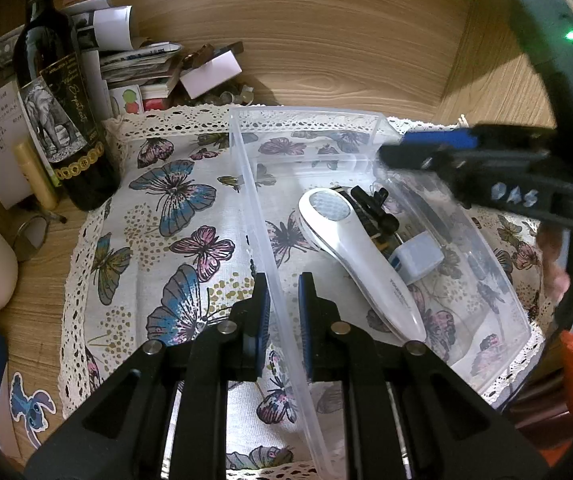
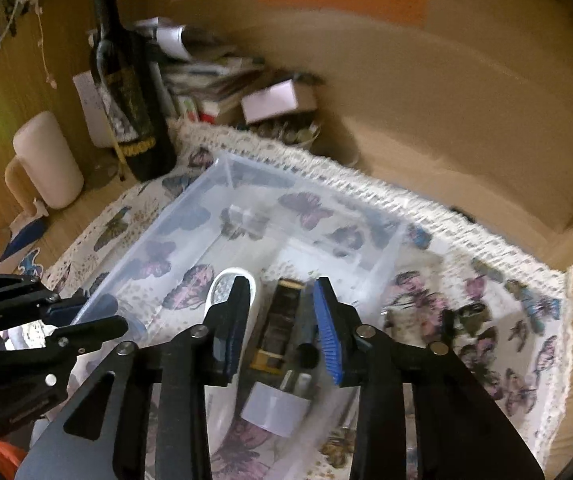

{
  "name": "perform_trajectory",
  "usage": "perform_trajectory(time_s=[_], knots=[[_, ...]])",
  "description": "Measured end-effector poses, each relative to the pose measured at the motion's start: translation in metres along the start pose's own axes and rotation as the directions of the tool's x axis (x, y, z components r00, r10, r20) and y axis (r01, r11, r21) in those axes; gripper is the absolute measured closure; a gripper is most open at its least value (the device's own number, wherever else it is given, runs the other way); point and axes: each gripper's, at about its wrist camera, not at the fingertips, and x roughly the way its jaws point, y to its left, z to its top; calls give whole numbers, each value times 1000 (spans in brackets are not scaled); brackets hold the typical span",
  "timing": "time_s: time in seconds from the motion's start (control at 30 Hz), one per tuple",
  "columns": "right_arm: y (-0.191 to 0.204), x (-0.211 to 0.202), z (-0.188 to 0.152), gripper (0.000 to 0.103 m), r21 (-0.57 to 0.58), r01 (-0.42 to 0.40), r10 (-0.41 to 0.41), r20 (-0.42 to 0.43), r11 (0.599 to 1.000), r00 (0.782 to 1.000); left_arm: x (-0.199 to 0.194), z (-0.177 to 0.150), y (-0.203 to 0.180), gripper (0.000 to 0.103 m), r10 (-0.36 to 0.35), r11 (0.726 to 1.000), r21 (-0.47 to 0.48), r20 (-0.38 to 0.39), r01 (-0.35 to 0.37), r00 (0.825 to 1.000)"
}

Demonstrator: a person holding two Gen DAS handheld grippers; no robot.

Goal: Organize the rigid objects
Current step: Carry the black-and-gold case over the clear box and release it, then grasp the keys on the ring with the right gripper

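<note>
A clear plastic bin sits on a butterfly-print cloth. Inside lie a white handheld device, a pale blue-white cube and a dark strap-like object. My left gripper is closed onto the bin's left wall. My right gripper is open and empty above the bin's contents; the white device, the dark object and the cube lie below it. The right gripper also shows in the left wrist view, over the bin's right side. The bin is blurred in the right wrist view.
A dark wine bottle stands at the cloth's far left corner, by a cream mug. Papers and a small white box pile against the wooden back wall. A small dark item lies on the cloth right of the bin.
</note>
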Motion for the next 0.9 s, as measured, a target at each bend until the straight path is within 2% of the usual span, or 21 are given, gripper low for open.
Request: perform_trajectory(time_s=[0.1,0.4,0.67,0.9], knots=[[-11,-20,2,54,-8,100,-99,73,995,992,0,0,0,91,2,1000,2,0,-2,1000],[-63,-48,0,53,99,203,-213,104,974,971,0,-1,0,91,4,1000,2,2,-4,1000],[-88,-38,-38,53,180,208,-215,21,961,976,0,-1,0,91,4,1000,2,1,-4,1000],[-92,-19,-93,53,249,171,-155,-83,953,984,0,-2,1,91,8,1000,3,-3,-8,1000]])
